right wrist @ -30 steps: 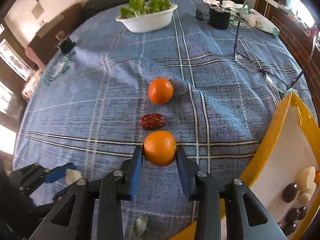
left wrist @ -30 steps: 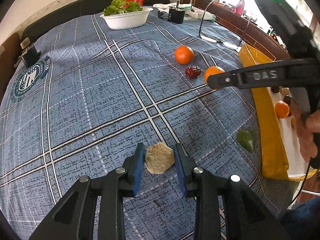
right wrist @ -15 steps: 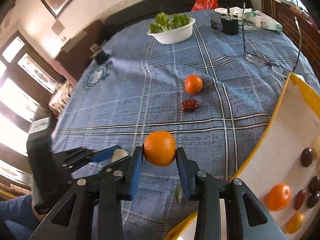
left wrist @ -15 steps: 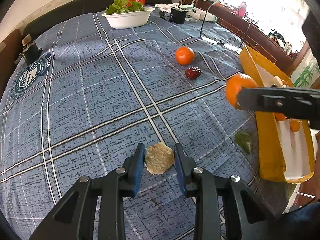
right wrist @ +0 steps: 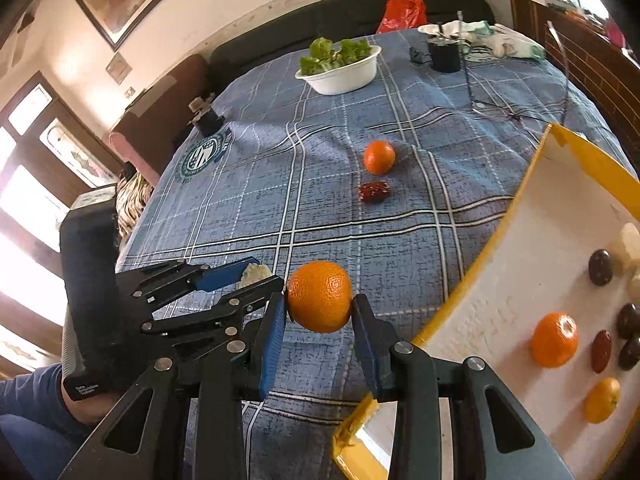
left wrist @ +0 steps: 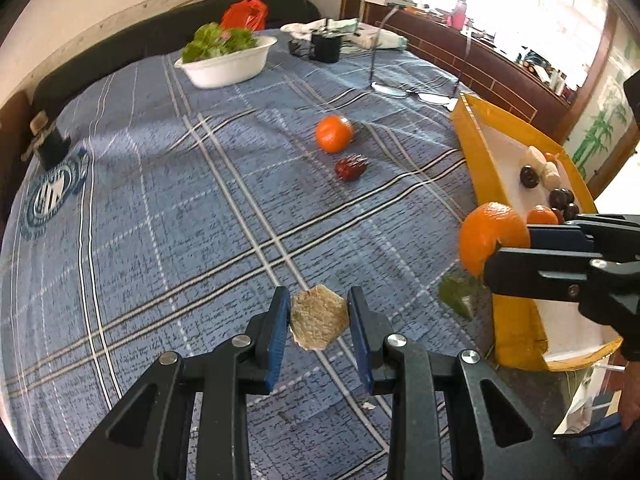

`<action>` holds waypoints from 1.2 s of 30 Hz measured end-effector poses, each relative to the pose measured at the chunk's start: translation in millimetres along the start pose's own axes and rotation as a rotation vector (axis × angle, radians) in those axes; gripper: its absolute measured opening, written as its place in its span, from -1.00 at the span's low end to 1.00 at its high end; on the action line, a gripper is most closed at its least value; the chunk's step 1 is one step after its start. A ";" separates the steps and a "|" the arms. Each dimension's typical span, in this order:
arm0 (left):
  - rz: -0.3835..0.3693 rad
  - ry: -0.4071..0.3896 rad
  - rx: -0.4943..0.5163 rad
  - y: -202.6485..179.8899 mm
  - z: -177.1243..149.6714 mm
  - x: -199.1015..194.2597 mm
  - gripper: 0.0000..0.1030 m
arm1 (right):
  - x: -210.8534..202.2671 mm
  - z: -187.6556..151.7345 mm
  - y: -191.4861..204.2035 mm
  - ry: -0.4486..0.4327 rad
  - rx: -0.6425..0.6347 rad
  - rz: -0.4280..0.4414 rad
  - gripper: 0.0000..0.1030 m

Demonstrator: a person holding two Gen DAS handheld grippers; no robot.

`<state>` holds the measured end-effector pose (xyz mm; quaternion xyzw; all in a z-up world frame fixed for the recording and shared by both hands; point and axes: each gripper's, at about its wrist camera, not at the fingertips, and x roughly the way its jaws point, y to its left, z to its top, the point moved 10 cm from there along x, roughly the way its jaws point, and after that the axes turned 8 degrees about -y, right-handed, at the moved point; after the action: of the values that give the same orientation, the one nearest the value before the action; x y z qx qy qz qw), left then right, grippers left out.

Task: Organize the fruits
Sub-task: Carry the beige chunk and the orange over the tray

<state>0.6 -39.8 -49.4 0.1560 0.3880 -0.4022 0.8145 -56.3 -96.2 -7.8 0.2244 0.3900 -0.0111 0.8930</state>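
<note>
The orange point(right wrist: 319, 296) I carry is round, bright and finely dimpled, pinched between my right gripper's point(right wrist: 320, 316) blue pads, lifted above the checked cloth point(right wrist: 340, 216) beside the yellow tray point(right wrist: 516, 208) at my 3 o'clock. The tray holds two more oranges and dark fruits. At 12 o'clock another orange point(right wrist: 379, 157) and a red date point(right wrist: 374, 192) lie on the cloth. My left gripper point(left wrist: 319, 316) pinches a pale, rough, angular piece point(left wrist: 318, 317) low over the cloth.
</note>
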 end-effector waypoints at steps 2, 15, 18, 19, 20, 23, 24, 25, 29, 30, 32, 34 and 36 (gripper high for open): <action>0.002 -0.008 0.023 -4.2 3.4 -1.6 -0.45 | -3.7 -1.1 -2.2 -0.007 0.007 -0.004 -0.28; 0.001 -0.048 0.094 -20.0 22.7 -5.1 -0.45 | -26.0 -6.4 -24.4 -0.043 0.069 -0.051 -0.28; -0.004 -0.060 0.110 -25.9 27.4 -6.8 -0.45 | -29.5 -8.2 -28.7 -0.047 0.080 -0.060 -0.28; -0.007 -0.065 0.116 -28.4 28.8 -7.0 -0.45 | -30.4 -8.9 -30.2 -0.047 0.084 -0.064 -0.28; -0.009 -0.067 0.120 -30.4 29.8 -7.1 -0.45 | -32.0 -9.7 -32.1 -0.049 0.088 -0.068 -0.28; -0.017 -0.074 0.133 -36.5 32.2 -7.9 -0.45 | -35.7 -11.0 -36.4 -0.054 0.097 -0.077 -0.28; -0.019 -0.075 0.137 -38.3 33.0 -7.9 -0.45 | -37.2 -11.4 -37.8 -0.056 0.102 -0.080 -0.28; -0.022 -0.078 0.142 -40.9 34.0 -8.0 -0.45 | -38.7 -11.9 -39.3 -0.058 0.105 -0.083 -0.28; -0.035 -0.087 0.158 -50.0 37.7 -9.4 -0.45 | -44.8 -14.5 -46.6 -0.066 0.123 -0.095 -0.28; -0.038 -0.089 0.163 -52.3 38.8 -9.8 -0.45 | -46.2 -15.2 -48.2 -0.068 0.128 -0.098 -0.28; -0.047 -0.091 0.173 -57.8 40.9 -10.1 -0.45 | -50.5 -17.0 -53.1 -0.074 0.139 -0.105 -0.28; -0.056 -0.096 0.185 -63.8 43.1 -10.9 -0.45 | -53.8 -18.8 -57.2 -0.080 0.151 -0.111 -0.28; -0.066 -0.099 0.194 -68.9 45.1 -12.2 -0.45 | -57.2 -20.6 -62.3 -0.085 0.166 -0.119 -0.28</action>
<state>-34.6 -102.1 -6.8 0.2010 0.3113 -0.4717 0.8001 -122.5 -152.7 -4.4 0.2734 0.3622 -0.1056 0.8848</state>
